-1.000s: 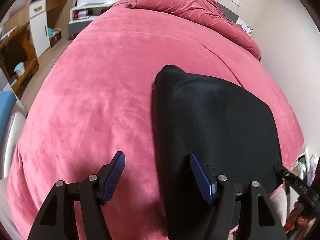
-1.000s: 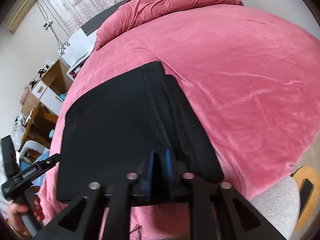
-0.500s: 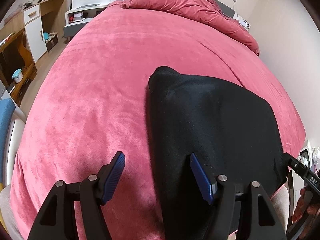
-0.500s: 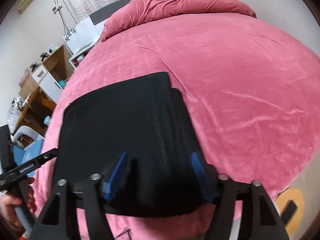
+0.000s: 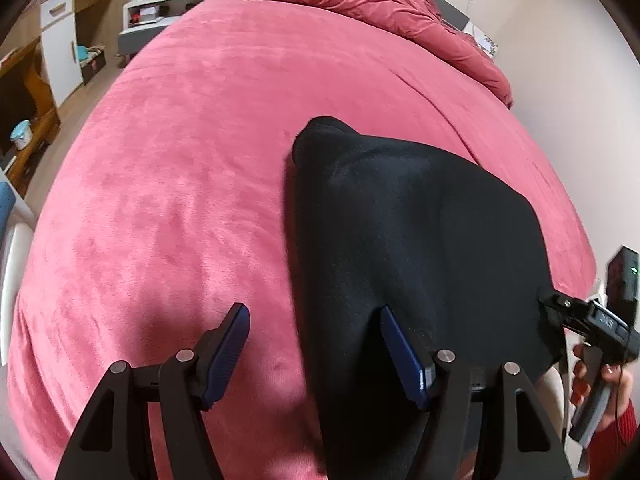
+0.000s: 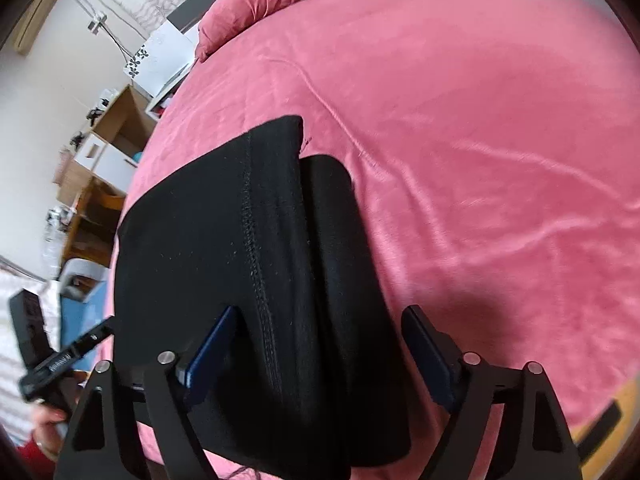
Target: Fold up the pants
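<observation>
The black pants (image 5: 408, 240) lie folded into a compact stack at the near edge of the pink bed (image 5: 192, 168). In the right wrist view the pants (image 6: 224, 248) show a stitched seam and a lower layer sticking out on the right. My left gripper (image 5: 314, 344) is open and empty, straddling the stack's left edge. My right gripper (image 6: 320, 344) is open and empty over the stack's near right corner. Each gripper shows at the edge of the other's view.
A bunched pink duvet (image 5: 372, 4) lies at the head of the bed. Wooden desk and white cabinet (image 5: 56, 52) stand left of the bed, with a white nightstand (image 6: 160, 56). A wall (image 5: 572, 92) runs along the right side.
My right gripper was shut on the pants' near edge, then let go and opened wide. Both grippers have drawn slightly back. The pants stay flat.
</observation>
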A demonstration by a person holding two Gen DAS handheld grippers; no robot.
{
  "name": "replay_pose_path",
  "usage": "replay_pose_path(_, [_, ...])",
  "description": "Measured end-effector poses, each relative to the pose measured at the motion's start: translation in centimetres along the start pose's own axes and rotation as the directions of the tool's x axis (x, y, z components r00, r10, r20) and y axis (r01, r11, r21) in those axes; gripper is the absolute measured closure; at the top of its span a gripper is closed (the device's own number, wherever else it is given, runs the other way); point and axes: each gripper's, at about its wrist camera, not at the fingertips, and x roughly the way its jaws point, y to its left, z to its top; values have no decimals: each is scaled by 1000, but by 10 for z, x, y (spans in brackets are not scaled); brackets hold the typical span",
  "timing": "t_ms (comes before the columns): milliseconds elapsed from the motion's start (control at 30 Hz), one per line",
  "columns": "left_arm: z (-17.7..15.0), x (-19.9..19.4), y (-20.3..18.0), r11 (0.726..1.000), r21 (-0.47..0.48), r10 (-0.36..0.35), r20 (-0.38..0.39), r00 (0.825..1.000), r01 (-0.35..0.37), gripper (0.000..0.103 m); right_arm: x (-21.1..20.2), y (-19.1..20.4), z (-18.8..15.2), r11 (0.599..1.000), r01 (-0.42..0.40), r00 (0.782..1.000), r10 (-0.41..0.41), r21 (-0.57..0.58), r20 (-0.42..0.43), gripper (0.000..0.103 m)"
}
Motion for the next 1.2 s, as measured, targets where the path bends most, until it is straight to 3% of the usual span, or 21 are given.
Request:
replay_pose_path(133, [4, 6, 13, 993, -49, -108, -55, 993, 106, 30, 14, -14, 10, 996, -75, 996, 78, 55, -47, 13])
replay_pose_path(300, [8, 25, 31, 952, -153, -287, -133, 949, 266, 25, 26, -23, 21, 982, -168, 981, 175, 88, -81, 11])
replay_pose_path(567, [16, 45, 25, 940, -87, -341, -155, 927, 331, 19, 42, -28, 33, 955, -270, 955, 282, 120, -96, 10])
replay_pose_path(667, [16, 51, 19, 928, -91, -370, -158, 915, 360, 19, 50, -24, 33, 930, -332, 935, 347, 155, -79, 16])
replay_pose_path(733, [15, 55, 13, 935, -82, -355, -163, 921, 346, 19, 56, -15, 32, 943, -304, 944, 317, 137, -87, 20])
replay_pose_path(800, [13, 53, 7, 943, -50, -333, -155, 930, 330, 22, 58, -6, 30, 958, -270, 957, 278, 94, -87, 27])
replay_pose_path(967, [9, 36, -2, 946, 13, -319, -116, 941, 323, 53, 45, 3, 23, 961, -273, 959, 276, 50, -58, 49])
replay_pose_path(1067, [10, 22, -3, 949, 59, -302, -92, 949, 308, 65, 37, 14, 20, 967, -253, 967, 253, 9, -34, 53])
replay_pose_path(1200, [17, 5, -12, 948, 117, -291, -62, 955, 296, 70, 25, 23, 21, 966, -257, 966, 257, -8, 1, 55])
